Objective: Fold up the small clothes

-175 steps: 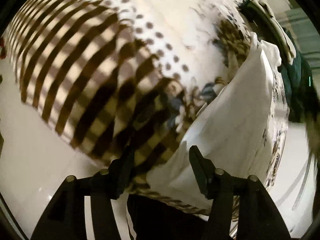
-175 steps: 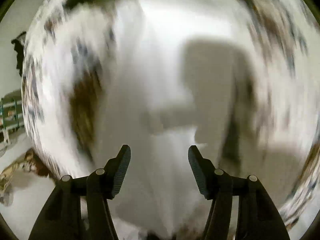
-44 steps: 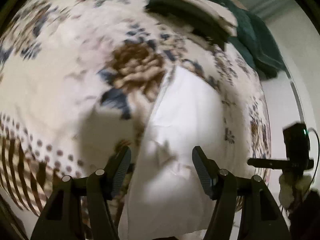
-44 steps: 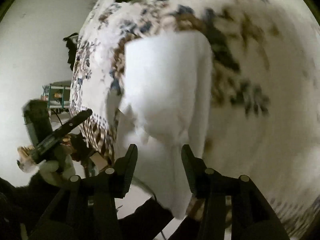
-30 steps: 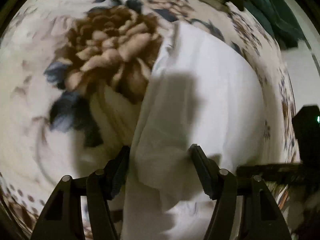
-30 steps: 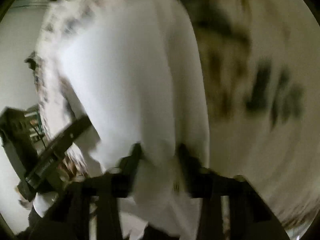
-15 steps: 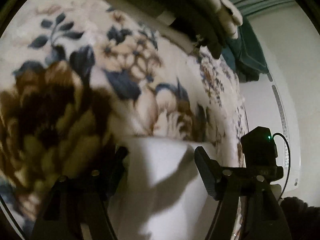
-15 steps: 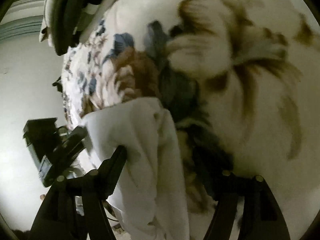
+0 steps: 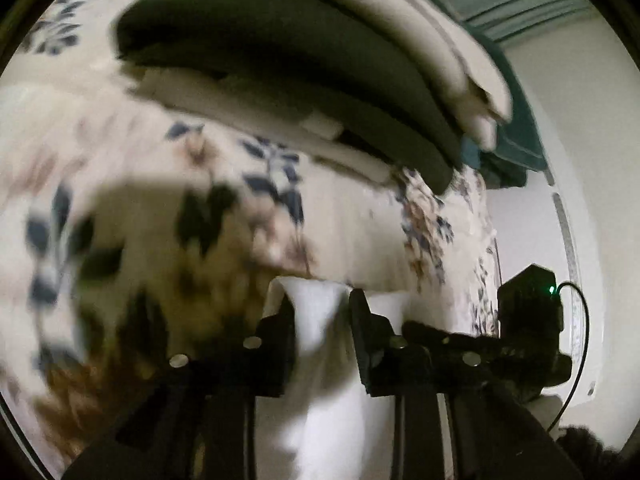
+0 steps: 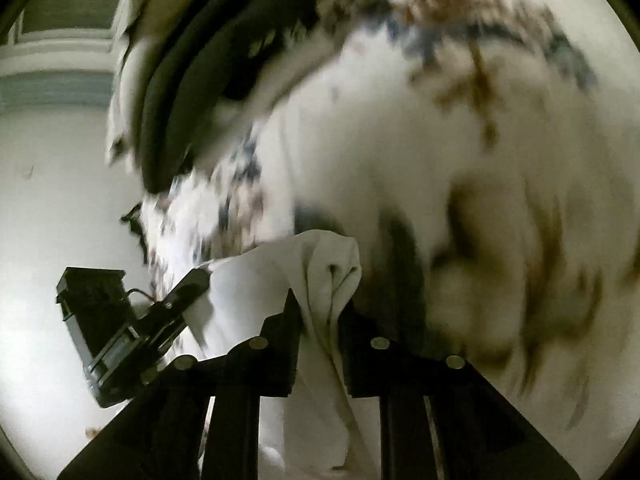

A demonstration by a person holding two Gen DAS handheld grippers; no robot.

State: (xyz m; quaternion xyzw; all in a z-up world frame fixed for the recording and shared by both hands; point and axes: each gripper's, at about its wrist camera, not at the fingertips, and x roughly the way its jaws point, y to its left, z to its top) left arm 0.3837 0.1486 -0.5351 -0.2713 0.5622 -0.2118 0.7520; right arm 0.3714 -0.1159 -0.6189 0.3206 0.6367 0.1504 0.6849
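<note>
A small white garment [image 9: 320, 400] lies on a floral blanket [image 9: 120, 200]. My left gripper [image 9: 320, 300] has its jaws closing, and a fold of the white cloth fills the gap between the pads. In the right wrist view the same garment [image 10: 328, 256] bunches up between the closing jaws of my right gripper [image 10: 320, 302], which pinch it. The cloth's edge stretches between the two grippers, which stand side by side. The rest of the garment hangs below, out of view.
A stack of folded clothes [image 9: 280, 60], dark green and cream, sits on the blanket just ahead and also shows as the stack [image 10: 180, 80]. A teal cloth [image 9: 516, 148] lies behind it. The blanket's edge [image 9: 480, 280] drops off towards a pale wall.
Both grippers have travelled across the blanket towards the folded stack, carrying the white garment's edge. Their jaws have narrowed onto the cloth, and the stack now fills the upper part of both views.
</note>
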